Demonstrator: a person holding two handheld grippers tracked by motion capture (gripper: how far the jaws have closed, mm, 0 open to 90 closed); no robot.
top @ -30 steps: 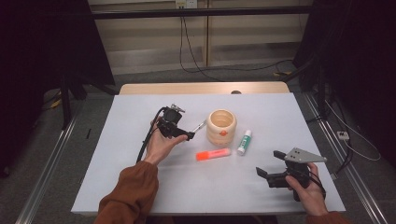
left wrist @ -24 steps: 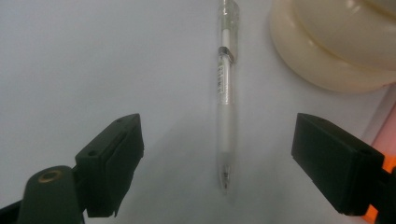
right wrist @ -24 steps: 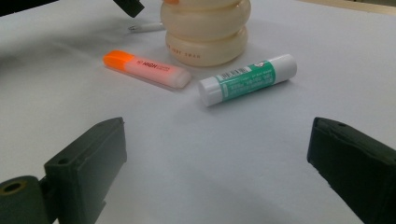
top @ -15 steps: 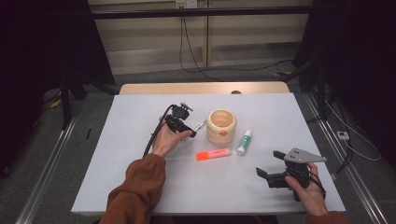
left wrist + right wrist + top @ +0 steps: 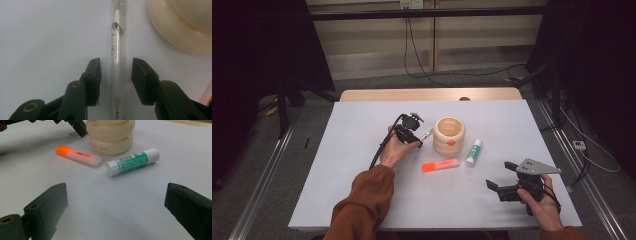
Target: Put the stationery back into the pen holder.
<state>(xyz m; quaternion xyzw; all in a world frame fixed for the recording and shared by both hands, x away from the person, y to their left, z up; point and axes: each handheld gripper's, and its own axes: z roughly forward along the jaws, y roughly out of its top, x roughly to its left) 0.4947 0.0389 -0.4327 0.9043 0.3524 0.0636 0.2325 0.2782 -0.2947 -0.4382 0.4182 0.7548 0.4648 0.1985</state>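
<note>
A clear pen (image 5: 116, 50) lies on the white table (image 5: 362, 130), just left of a cream wooden cup (image 5: 449, 134). My left gripper (image 5: 116, 75) is open, one jaw on each side of the pen's barrel, with small gaps between pads and pen. From above, the left gripper (image 5: 417, 140) sits low over the pen (image 5: 427, 134). My right gripper (image 5: 500, 175) is open and holds nothing near the front right; it (image 5: 116, 202) faces an orange highlighter (image 5: 78, 155) and a green glue stick (image 5: 132, 161).
The highlighter (image 5: 440, 165) and glue stick (image 5: 473, 152) lie in front of the cup (image 5: 111, 137). The left gripper's cable (image 5: 379, 150) trails back along the sleeve. Beyond the table's far edge stands a wooden board (image 5: 427, 95).
My left gripper has moved forward and right, down to the pen beside the cup. The right gripper has stayed put.
</note>
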